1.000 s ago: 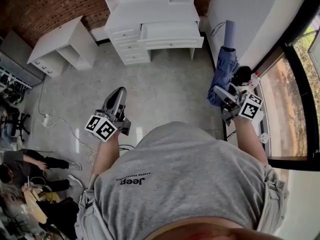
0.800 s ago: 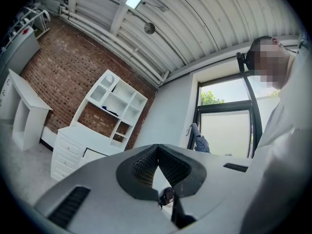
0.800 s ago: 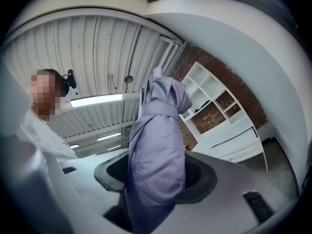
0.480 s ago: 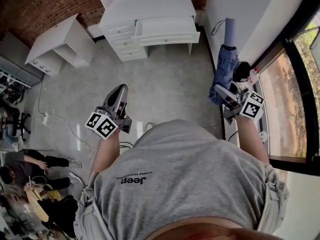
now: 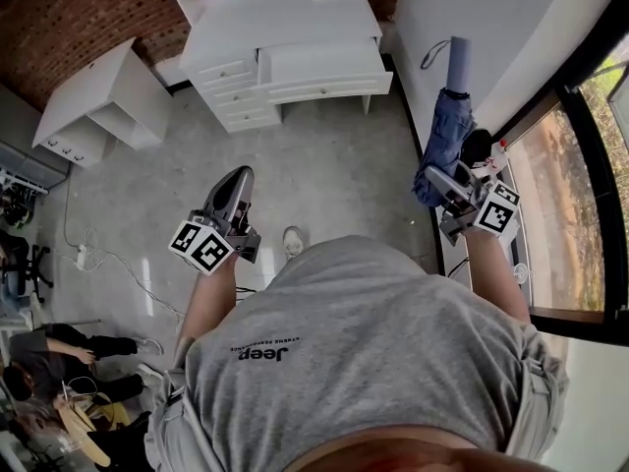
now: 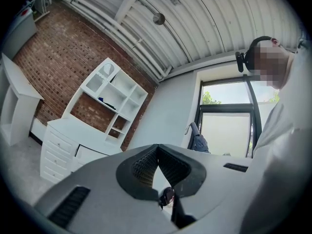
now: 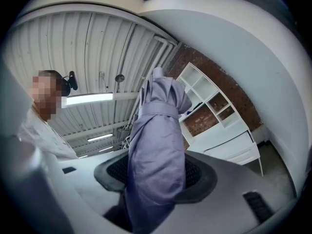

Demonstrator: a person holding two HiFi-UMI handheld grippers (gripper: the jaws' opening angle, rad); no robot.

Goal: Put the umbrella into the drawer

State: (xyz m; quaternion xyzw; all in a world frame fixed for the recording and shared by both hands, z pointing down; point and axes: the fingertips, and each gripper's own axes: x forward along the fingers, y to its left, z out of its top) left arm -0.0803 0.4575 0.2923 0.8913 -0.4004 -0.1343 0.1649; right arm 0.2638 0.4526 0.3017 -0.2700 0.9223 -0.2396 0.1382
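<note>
A folded blue umbrella (image 5: 444, 136) points away from me toward the wall on the right, with my right gripper (image 5: 444, 187) shut on its lower part. In the right gripper view the umbrella's cloth (image 7: 158, 145) fills the gap between the jaws of the right gripper (image 7: 156, 175). My left gripper (image 5: 233, 187) hangs over the floor at the left, shut with nothing in it; its pads (image 6: 146, 162) meet in a narrow V in the left gripper (image 6: 157, 151) view. The white desk's wide drawer (image 5: 316, 67) stands pulled out ahead, also seen as the drawer (image 6: 90, 155) and the drawer (image 7: 238, 149).
A white desk with a shelf top (image 5: 265, 18) stands against a brick wall. A small white side cabinet (image 5: 93, 101) is to its left. Cables (image 5: 108, 259) lie on the floor, seated people (image 5: 59, 357) are at the lower left, and a window (image 5: 565, 195) runs along the right.
The whole view has slid: the desk shifted left and the people at lower left moved down. A shoe has appeared between the grippers. Both grippers travelled along, the umbrella still gripped.
</note>
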